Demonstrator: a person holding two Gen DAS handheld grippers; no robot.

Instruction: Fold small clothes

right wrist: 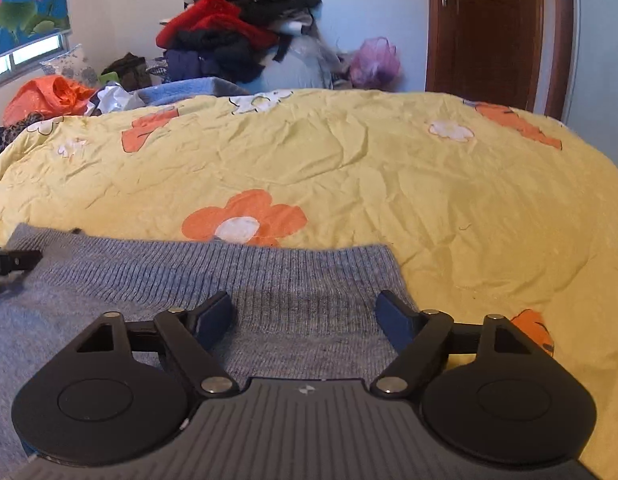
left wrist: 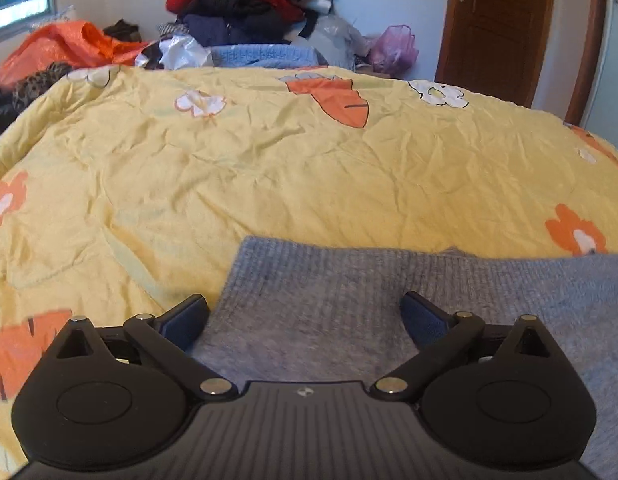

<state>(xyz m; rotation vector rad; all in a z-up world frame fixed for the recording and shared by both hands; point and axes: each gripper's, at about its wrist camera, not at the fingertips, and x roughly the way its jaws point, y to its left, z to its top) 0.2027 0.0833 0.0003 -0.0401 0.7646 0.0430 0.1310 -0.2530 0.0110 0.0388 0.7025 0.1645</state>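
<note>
A grey knitted garment [left wrist: 349, 292] lies flat on the yellow flowered bedspread [left wrist: 269, 168], its ribbed hem along the far edge. My left gripper [left wrist: 305, 308] hovers open over the garment's left corner, nothing between its blue pads. In the right wrist view the same grey garment [right wrist: 189, 276] fills the lower left, and my right gripper [right wrist: 305, 312] stands open over its right corner with only flat cloth beneath. A dark tip of the left gripper [right wrist: 13, 260] shows at that view's left edge.
A heap of red, black and navy clothes [left wrist: 245, 4] is piled beyond the bed's far edge, with an orange bag [left wrist: 65, 48] and a purple bag [left wrist: 393, 48] beside it. A brown door [left wrist: 497, 28] stands at the back right. The bedspread [right wrist: 429, 200] stretches wide beyond the garment.
</note>
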